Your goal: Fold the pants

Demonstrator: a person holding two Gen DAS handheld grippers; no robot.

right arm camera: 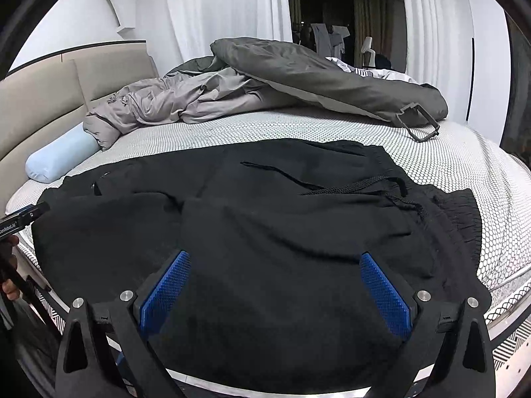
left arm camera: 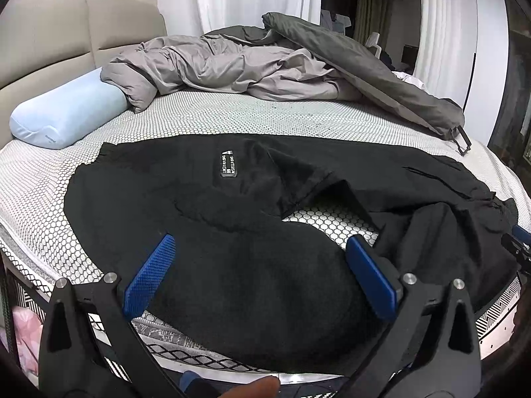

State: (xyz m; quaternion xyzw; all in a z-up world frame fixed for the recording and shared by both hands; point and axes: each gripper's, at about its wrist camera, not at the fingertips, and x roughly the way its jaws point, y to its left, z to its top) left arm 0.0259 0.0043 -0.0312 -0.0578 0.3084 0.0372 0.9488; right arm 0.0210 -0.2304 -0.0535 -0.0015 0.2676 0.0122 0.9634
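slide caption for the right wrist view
Open right tongs hover over black pants spread on the bed.

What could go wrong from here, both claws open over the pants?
1. The drawstring lies loose near the waistband; a claw could likely pinch only the cord.
2. The pants are bunched, with mattress showing between the legs; the left claw may grab several layers.
3. The right claw hovers over the pants at the bed edge; a pull might drag them off.
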